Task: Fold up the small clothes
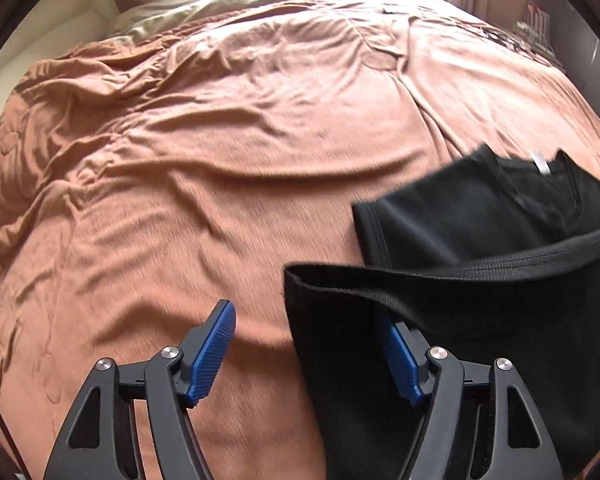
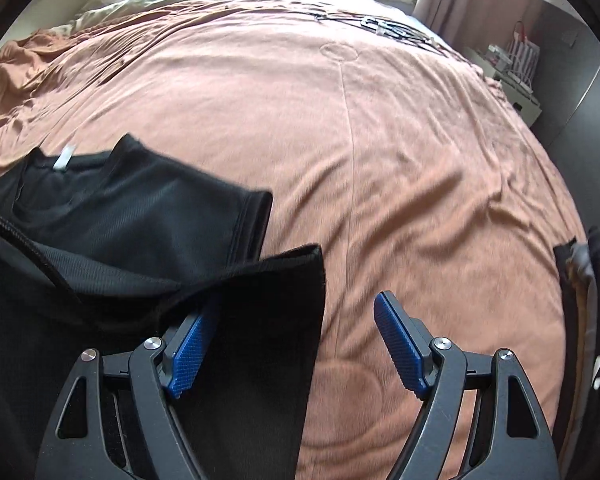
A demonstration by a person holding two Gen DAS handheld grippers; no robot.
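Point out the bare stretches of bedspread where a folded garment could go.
Free: the orange bedspread left of the black shirt, and the wide patch between that shirt and the dark clothes pile at the right edge. Crowded: the far edge near the cables.

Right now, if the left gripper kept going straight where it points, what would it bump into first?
Probably the wrinkled orange-brown bedspread. The left gripper has its jaws apart, and the black knit garment drapes over its right finger, off to the side, though depth is hard to judge.

Rumpled orange bedspread (image 1: 220, 140) under black garment (image 1: 480, 208), seemingly a T-shirt.
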